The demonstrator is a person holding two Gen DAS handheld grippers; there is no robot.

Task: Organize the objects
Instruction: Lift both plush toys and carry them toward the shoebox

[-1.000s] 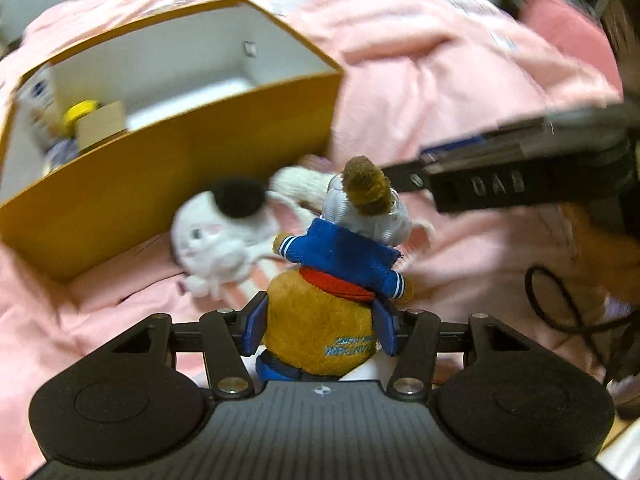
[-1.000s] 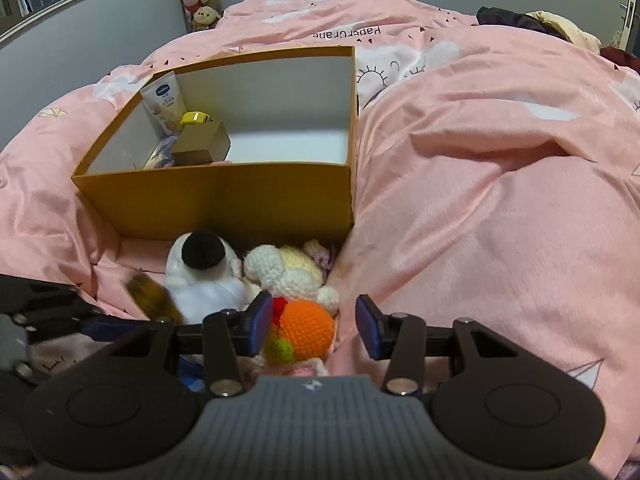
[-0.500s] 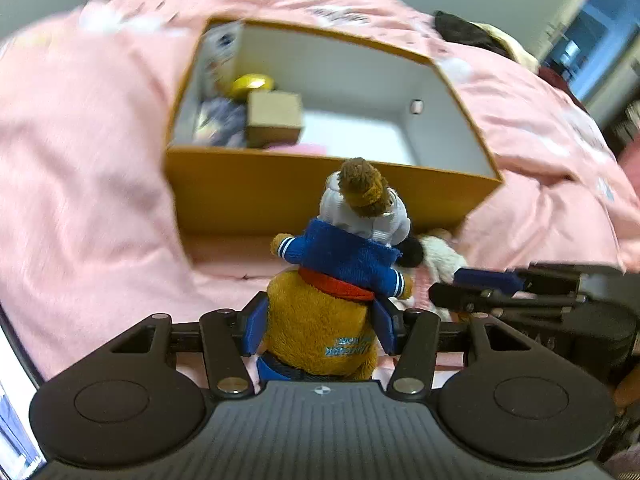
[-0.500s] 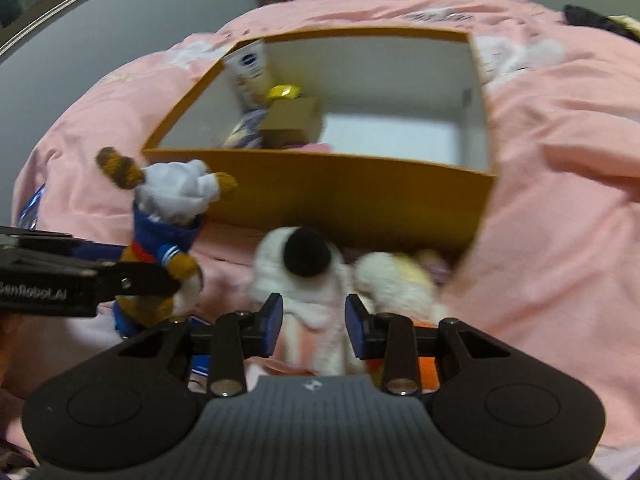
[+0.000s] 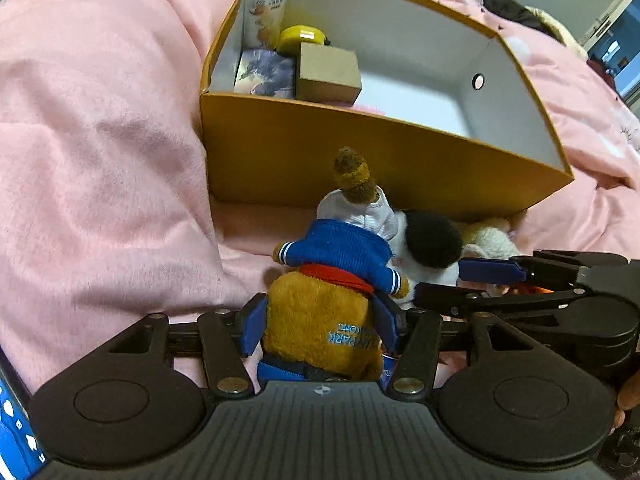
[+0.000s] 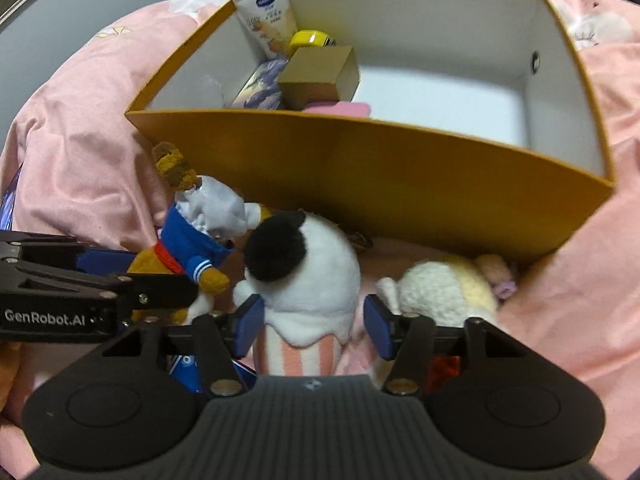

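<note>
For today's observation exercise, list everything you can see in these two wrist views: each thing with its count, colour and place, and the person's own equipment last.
Box: one, orange outside, white inside, open, on the bedding.
Cream tube: one, white, leaning in the box's far left corner.
Round container: one, yellow, in the box beside the tube.
Small carton: one, brown, in the box.
Printed packet: one, purple-white, in the box.
Bear plush: one, brown, blue jacket, white hood, before the box.
Cupcake plush: one, white, black top, pink-striped base, before the box.
Knitted plush: one, cream, at the box's near right corner.
Bedding: pink, underneath everything.
Left gripper: black, blue pads, shut on the bear.
Right gripper: black, blue pads, open around the cupcake plush, jaws just opened.
</note>
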